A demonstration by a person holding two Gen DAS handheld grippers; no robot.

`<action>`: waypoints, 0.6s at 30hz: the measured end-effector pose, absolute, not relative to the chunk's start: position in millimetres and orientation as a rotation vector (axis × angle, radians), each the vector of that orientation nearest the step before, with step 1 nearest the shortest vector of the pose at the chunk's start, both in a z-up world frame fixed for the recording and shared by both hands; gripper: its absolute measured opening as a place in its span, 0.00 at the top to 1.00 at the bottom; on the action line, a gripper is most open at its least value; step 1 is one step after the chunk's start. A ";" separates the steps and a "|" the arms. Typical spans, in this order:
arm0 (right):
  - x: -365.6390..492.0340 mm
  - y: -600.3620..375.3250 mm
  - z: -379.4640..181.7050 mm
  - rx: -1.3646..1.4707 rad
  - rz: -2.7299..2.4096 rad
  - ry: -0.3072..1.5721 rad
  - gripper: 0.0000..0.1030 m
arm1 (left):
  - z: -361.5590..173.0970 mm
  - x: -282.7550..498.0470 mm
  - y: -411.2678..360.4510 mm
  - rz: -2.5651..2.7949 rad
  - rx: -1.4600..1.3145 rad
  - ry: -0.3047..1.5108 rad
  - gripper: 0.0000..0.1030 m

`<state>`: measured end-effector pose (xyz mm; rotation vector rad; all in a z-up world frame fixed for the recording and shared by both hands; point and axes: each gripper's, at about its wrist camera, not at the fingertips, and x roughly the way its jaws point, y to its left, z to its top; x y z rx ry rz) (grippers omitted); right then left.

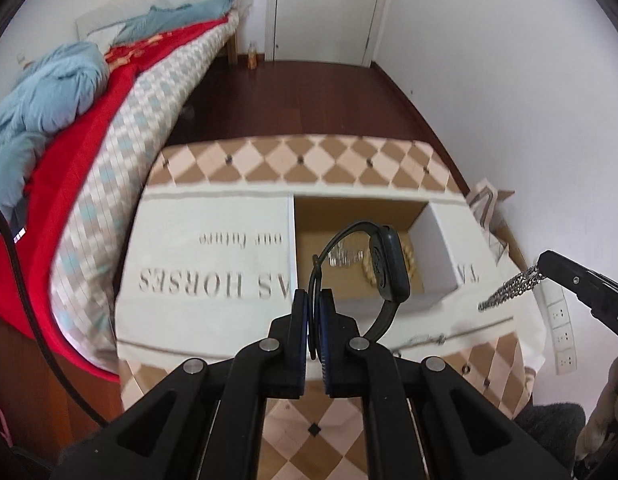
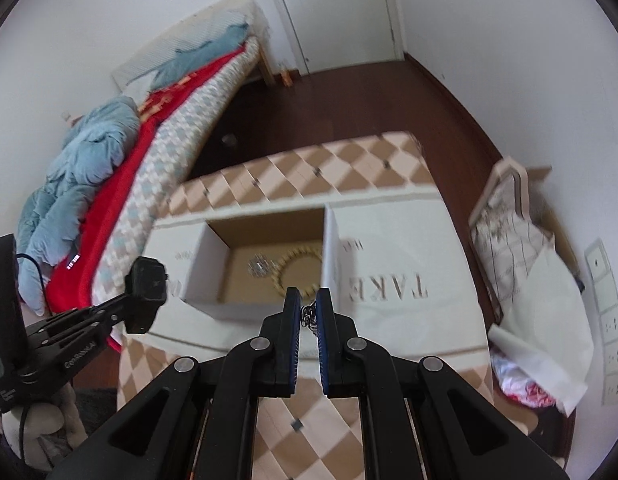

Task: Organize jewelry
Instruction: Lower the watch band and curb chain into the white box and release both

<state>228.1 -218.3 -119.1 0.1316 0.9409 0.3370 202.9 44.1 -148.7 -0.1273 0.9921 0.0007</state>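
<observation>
My left gripper [image 1: 314, 300] is shut on the strap of a black smartwatch [image 1: 387, 264] and holds it above the near edge of an open cardboard box [image 1: 361, 210]. The watch also shows in the right wrist view [image 2: 145, 294]. My right gripper [image 2: 308, 300] is shut on a silver chain [image 2: 307, 314], seen hanging from it in the left wrist view [image 1: 509, 290]. Inside the box lie a beaded bracelet [image 2: 299, 258] and a small silver piece [image 2: 259, 266].
The box sits on a white printed cloth [image 1: 213, 264] over a checkered table [image 1: 309, 432]. A bed with red and blue bedding [image 1: 69, 120] is on the left. A bag and papers [image 2: 529, 260] lie against the right wall.
</observation>
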 end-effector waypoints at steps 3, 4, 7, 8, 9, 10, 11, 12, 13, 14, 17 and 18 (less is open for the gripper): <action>236.4 -208.0 -103.8 0.123 0.362 0.916 0.92 | -136.4 211.1 43.9 0.009 -0.127 0.965 0.97; 239.8 -203.9 -99.8 0.119 0.373 0.911 0.92 | -132.3 214.9 43.2 0.009 -0.119 0.958 0.97; 250.0 -190.8 -89.9 0.098 0.399 0.896 0.92 | -125.6 222.7 43.0 0.009 -0.113 0.943 0.97; 253.4 -186.9 -88.1 0.095 0.406 0.894 0.92 | -124.3 226.3 43.2 0.010 -0.108 0.940 0.97; 256.5 -183.1 -86.7 0.092 0.413 0.894 0.92 | -124.1 230.2 43.9 0.008 -0.107 0.940 0.97; 261.2 -177.9 -86.4 0.088 0.424 0.899 0.92 | -124.4 233.3 43.7 0.004 -0.108 0.945 0.97; 265.2 -174.4 -87.2 0.087 0.431 0.905 0.92 | -125.7 236.5 44.2 0.002 -0.109 0.950 0.97; 268.5 -170.9 -88.7 0.085 0.435 0.911 0.92 | -127.4 239.9 44.7 0.000 -0.108 0.955 0.97; 273.9 -166.6 -92.1 0.084 0.445 0.926 0.92 | -129.9 243.4 44.7 -0.003 -0.104 0.962 0.97; 277.8 -163.9 -95.6 0.085 0.451 0.938 0.92 | -133.4 247.2 44.9 -0.007 -0.104 0.974 0.97; 288.3 -157.0 -108.6 0.079 0.458 0.975 0.92 | -145.2 256.3 46.4 -0.014 -0.108 1.007 0.97; 292.2 -155.7 -113.6 0.079 0.459 0.988 0.92 | -149.4 259.2 46.9 -0.018 -0.113 1.018 0.97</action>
